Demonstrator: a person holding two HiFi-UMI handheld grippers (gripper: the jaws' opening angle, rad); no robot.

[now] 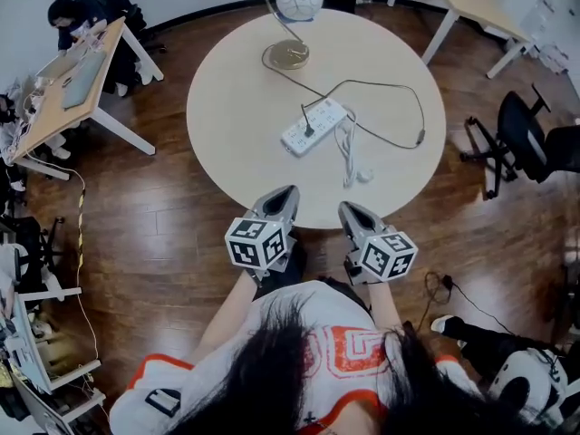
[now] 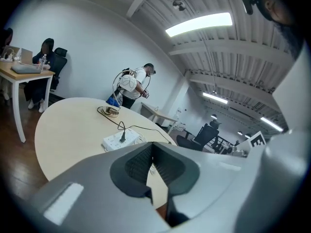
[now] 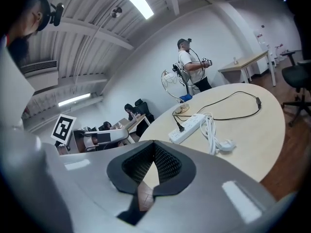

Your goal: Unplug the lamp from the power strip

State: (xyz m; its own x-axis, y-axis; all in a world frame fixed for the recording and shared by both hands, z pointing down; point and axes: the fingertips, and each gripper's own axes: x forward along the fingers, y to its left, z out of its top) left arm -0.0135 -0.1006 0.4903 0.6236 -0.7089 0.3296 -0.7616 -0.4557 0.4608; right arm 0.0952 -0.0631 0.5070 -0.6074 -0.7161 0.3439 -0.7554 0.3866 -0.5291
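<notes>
Holding our left gripper (image 1: 286, 194) and right gripper (image 1: 350, 210) side by side at the table's (image 1: 227, 125) near edge, tipped slightly downward, we have both pairs of jaws closed and empty.

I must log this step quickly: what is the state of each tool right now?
Left tool: closed, holding nothing.
Right tool: closed, holding nothing.
</notes>
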